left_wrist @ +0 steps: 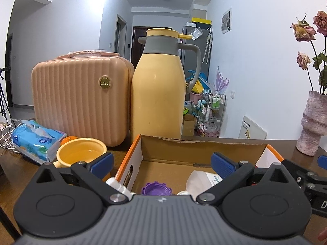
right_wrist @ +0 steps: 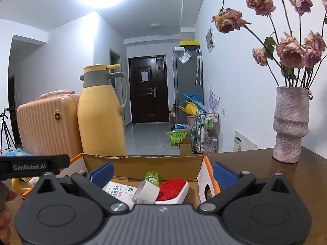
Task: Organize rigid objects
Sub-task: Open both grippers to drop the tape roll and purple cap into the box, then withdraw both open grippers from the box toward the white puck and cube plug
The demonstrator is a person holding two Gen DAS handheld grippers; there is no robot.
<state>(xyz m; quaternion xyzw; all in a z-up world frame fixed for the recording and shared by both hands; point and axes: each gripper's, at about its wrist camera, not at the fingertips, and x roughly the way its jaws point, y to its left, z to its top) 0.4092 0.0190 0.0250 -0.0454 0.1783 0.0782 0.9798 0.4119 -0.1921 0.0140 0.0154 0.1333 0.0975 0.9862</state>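
Observation:
An open cardboard box (left_wrist: 202,143) with orange sides stands on the brown table, seen too in the right wrist view (right_wrist: 159,160). In it lie a purple cap (left_wrist: 156,188), a white packet (left_wrist: 204,180), a green bottle (right_wrist: 152,177), a white roll (right_wrist: 146,192) and a red-topped white sponge block (right_wrist: 173,189). My left gripper (left_wrist: 162,161) is open and empty, above the box's near left part. My right gripper (right_wrist: 162,172) is open and empty, above the box's near right part. A white bottle top (left_wrist: 117,184) shows beside the box's left wall.
A yellow thermos jug (left_wrist: 157,94) and a peach ribbed case (left_wrist: 79,98) stand behind the box. A yellow cup (left_wrist: 81,153) and a blue tissue pack (left_wrist: 34,140) lie to the left. A pink vase of dried roses (right_wrist: 290,124) stands at the right.

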